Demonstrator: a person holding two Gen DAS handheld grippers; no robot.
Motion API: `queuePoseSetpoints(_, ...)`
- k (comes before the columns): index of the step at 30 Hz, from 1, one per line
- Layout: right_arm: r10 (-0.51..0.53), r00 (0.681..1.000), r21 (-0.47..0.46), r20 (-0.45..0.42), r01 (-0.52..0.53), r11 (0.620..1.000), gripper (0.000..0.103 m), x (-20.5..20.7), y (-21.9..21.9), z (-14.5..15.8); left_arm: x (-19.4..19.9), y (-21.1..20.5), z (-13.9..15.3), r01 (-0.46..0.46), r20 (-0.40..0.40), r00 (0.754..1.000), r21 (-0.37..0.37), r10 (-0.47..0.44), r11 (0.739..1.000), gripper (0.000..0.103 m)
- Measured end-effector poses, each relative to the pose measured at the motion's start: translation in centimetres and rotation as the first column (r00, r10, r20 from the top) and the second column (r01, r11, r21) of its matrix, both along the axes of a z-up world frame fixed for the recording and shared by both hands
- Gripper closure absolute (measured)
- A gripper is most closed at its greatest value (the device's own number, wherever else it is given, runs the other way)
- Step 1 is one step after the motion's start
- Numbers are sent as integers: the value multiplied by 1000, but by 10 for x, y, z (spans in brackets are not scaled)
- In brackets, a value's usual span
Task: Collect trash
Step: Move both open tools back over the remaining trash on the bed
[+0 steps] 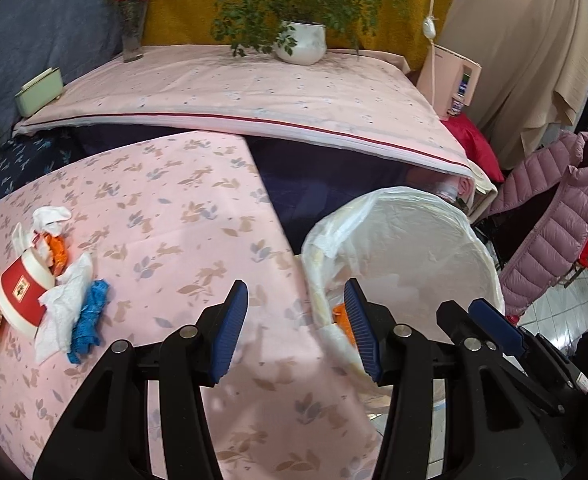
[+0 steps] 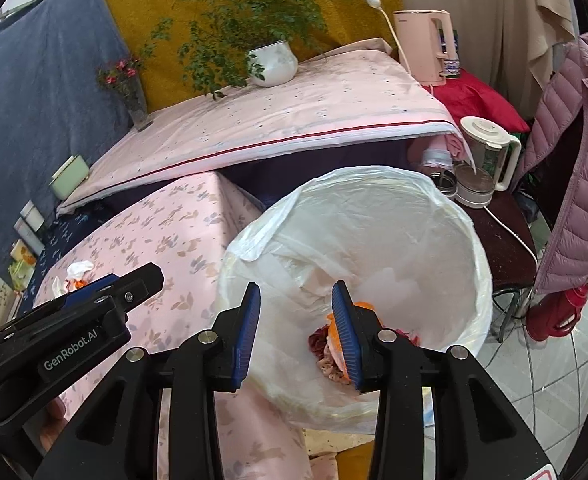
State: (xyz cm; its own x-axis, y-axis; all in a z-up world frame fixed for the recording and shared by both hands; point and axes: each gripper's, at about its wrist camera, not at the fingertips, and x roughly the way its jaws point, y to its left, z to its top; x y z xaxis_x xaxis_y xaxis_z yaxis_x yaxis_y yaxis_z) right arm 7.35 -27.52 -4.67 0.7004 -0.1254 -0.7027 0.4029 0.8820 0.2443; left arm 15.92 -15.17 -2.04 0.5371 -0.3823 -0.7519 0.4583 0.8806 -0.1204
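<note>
Thin translucent white plastic bin liner (image 2: pixel 373 216) is looking glossy and wrinkled. Pink rabbit-print cloth on the table (image 1: pixel 182 216) is looking matt and smooth. Crumpled white paper tissue (image 1: pixel 64 312) is looking soft, rough. Ribbed blue rubbery pads on black matt plastic fingers (image 1: pixel 230 332) are showing silver metal rivets.

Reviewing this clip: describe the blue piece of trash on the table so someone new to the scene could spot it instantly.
Start at the pink rabbit-print tablecloth and go to the trash pile at its left edge, beside the tipped red-and-white paper cups. The blue crumpled scrap lies at the pile's near right side, against a white tissue. It is the only blue item there; its neighbours are white, red or orange.
</note>
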Motion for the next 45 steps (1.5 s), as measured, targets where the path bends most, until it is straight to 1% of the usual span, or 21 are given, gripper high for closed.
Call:
queuePoseSetpoints(10, 95, 995, -27, -16, -96, 995, 66, 17, 51, 3, 13, 54, -2, -103, -21, 995, -23, 103, 994, 55)
queuePoseSetpoints(15, 144, 989, -31, -29, -145, 989, 66, 26, 79, 1, 20, 87, -5, -157, -38, 987, -41, 155, 987, 55)
queuePoseSetpoints(18, 168, 985, -26, -34, -169, 985, 66, 33, 95, -1, 23, 107, -9, -189, -46, 981, -40, 188, 981, 55)
queuePoseSetpoints(24, 224, 973, -32, -57, -226, 974, 66, 45, 128, -6, 32, 156, -22, -279, -82, 958, -44, 275, 959, 55)
queuePoseSetpoints(27, 255, 965, -35, -67, -258, 966, 66, 53, 147, -8, 35, 183, -28, -329, -83, 942, -36, 325, 944, 55)
queuePoseSetpoints(31, 292, 953, -29, -82, -295, 955, 66, 65, 171, -15, 38, 214, -34, -375, -93, 924, -31, 370, 927, 55)
queuePoseSetpoints(32, 301, 950, -28, -85, -304, 952, 66, 67, 177, -17, 39, 223, -37, -390, -96, 918, -28, 386, 920, 53)
queuePoseSetpoints(33, 309, 947, -27, -88, -312, 950, 66, 70, 182, -18, 40, 230, -38, -401, -98, 913, -26, 397, 916, 49)
queuePoseSetpoints(38, 344, 933, -23, -100, -348, 937, 66, 85, 208, -27, 41, 260, -48, -442, -114, 892, -24, 437, 897, 45)
queuePoseSetpoints(39, 348, 932, -21, -102, -351, 936, 66, 89, 213, -28, 42, 263, -50, -445, -119, 891, -27, 439, 895, 43)
queuePoseSetpoints(45, 359, 924, 5, -133, -361, 932, 66, 114, 230, -47, 46, 282, -58, -459, -137, 882, -36, 451, 888, 43)
